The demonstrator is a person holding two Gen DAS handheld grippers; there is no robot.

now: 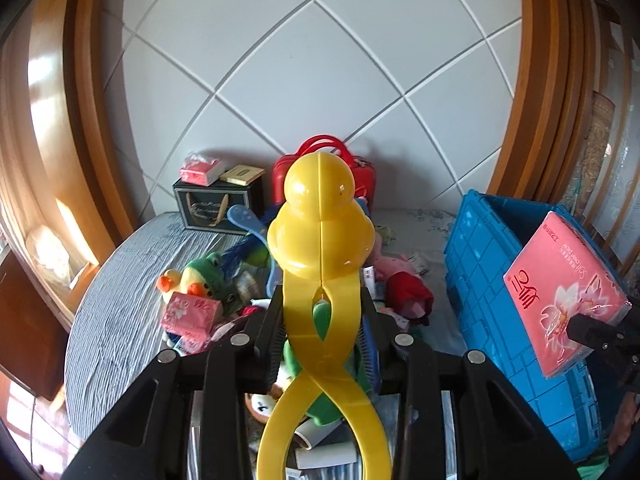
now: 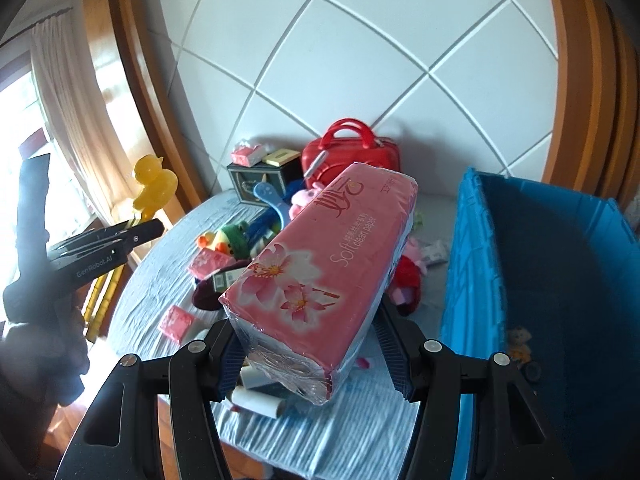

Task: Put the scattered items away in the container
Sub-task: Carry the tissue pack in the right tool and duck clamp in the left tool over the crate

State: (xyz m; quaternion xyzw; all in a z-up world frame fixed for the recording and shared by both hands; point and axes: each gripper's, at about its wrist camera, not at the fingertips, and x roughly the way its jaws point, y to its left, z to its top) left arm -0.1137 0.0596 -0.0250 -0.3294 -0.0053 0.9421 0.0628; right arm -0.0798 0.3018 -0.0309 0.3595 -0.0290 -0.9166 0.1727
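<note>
My left gripper (image 1: pixel 322 320) is shut on the crossed handles of a yellow duck-shaped clamp toy (image 1: pixel 320 208), held up over the pile. In the right wrist view that duck toy (image 2: pixel 154 186) and the left gripper (image 2: pixel 150 229) are at the far left. My right gripper (image 2: pixel 312 360) is shut on a long pink pack of tissues (image 2: pixel 320 264), lifted above the bed. The same tissue pack (image 1: pixel 564 292) hangs in front of the blue crate (image 1: pixel 488 280). The crate (image 2: pixel 472 280) stands open on the right side of the bed.
A heap of toys lies on the striped bedspread (image 1: pixel 120 300): a green frog plush (image 1: pixel 204 272), small pink tissue packs (image 1: pixel 192 312), a pink and red plush (image 1: pixel 404 280). A dark gift box (image 1: pixel 216 204) and a red handbag (image 2: pixel 352 152) stand against the headboard. A small toy (image 2: pixel 518 344) lies inside the crate.
</note>
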